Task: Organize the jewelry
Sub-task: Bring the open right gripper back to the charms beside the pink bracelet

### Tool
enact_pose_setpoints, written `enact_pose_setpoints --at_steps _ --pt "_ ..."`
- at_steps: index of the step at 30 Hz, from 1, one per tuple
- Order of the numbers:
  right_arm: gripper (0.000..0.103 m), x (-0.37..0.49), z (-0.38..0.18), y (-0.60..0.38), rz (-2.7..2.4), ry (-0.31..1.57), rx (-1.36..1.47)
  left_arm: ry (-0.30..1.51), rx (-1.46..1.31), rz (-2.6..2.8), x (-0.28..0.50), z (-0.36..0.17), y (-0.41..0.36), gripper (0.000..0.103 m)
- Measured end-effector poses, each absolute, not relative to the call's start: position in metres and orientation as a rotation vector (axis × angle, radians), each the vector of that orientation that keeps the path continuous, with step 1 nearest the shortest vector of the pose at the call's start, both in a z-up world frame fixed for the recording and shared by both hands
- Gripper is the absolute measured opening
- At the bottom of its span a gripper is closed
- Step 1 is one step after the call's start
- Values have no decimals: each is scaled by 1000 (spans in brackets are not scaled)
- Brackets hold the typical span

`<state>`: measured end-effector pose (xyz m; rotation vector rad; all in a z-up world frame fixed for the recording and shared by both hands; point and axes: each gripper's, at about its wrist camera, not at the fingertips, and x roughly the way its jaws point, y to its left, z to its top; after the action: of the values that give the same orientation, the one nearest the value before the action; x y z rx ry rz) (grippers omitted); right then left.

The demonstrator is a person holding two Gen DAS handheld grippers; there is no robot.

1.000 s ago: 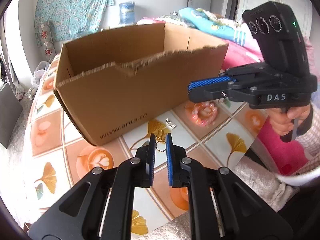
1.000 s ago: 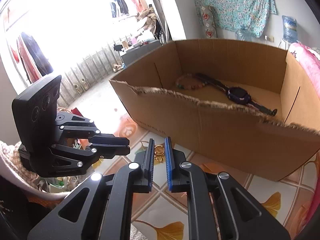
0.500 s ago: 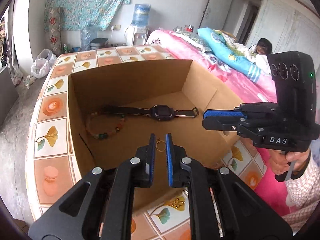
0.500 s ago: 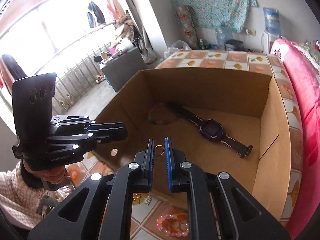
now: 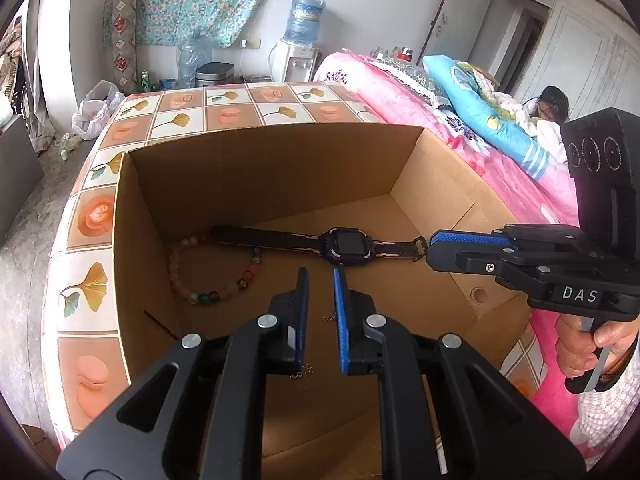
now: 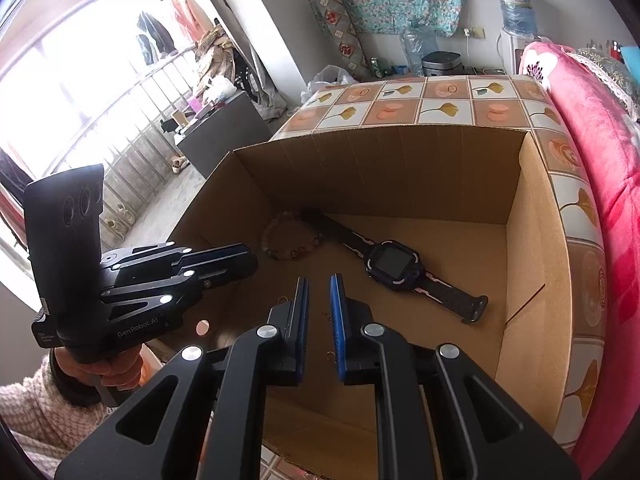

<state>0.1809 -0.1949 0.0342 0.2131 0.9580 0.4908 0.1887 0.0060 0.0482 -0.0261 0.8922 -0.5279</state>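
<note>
An open cardboard box (image 5: 280, 176) (image 6: 380, 176) holds a dark smartwatch (image 5: 348, 246) (image 6: 394, 266) and a bead bracelet (image 5: 192, 292) (image 6: 280, 240). My left gripper (image 5: 321, 270) hangs over the box's near half. Its jaws stand a narrow gap apart with nothing between the pads. My right gripper (image 6: 319, 278) hovers beside it in the same state and reaches in from the right (image 5: 432, 246) in the left wrist view. Small gold pieces (image 5: 329, 318) (image 6: 326, 314) show against the box floor below the fingers.
The box stands on a table with a tile-patterned cloth (image 5: 92, 216). A pink bed (image 5: 400, 92) with a person lying on it (image 5: 554, 102) runs along the right. A hand (image 5: 580, 348) grips the right tool. A water dispenser (image 5: 300, 28) stands at the far wall.
Both grippers rose from in front of the box to above its inside. The small gold hoop each one pinched half a second ago has left the fingertips, and the gaps look slightly wider.
</note>
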Motion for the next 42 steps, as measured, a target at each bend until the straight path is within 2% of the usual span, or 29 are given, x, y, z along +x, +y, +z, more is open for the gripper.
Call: enact_pose_setpoints --at_steps 8,10,11,14,19,26,31,36,42 --pt "12 159 54 -204 527 859 247 763 -63 -562 163 74 19 12" --pt "12 144 64 -205 556 812 252 703 -60 -587 143 83 26 16" --pt "13 135 68 -205 572 786 252 672 -57 -602 130 86 29 23" --pt "37 101 75 -206 624 725 238 612 -40 -656 89 89 41 28" --pt "41 48 61 -195 724 729 191 643 -57 -771 33 70 52 39" --pt "41 40 -8 -190 633 928 337 845 6 -641 29 1 29 38" --pt "39 44 -37 -189 578 997 399 840 83 -602 38 -19 5 36" --pt "38 47 -48 -190 551 1013 421 871 143 -562 51 -35 -12 23" --pt "38 45 -50 -188 537 997 413 846 209 -521 45 -36 -25 22"
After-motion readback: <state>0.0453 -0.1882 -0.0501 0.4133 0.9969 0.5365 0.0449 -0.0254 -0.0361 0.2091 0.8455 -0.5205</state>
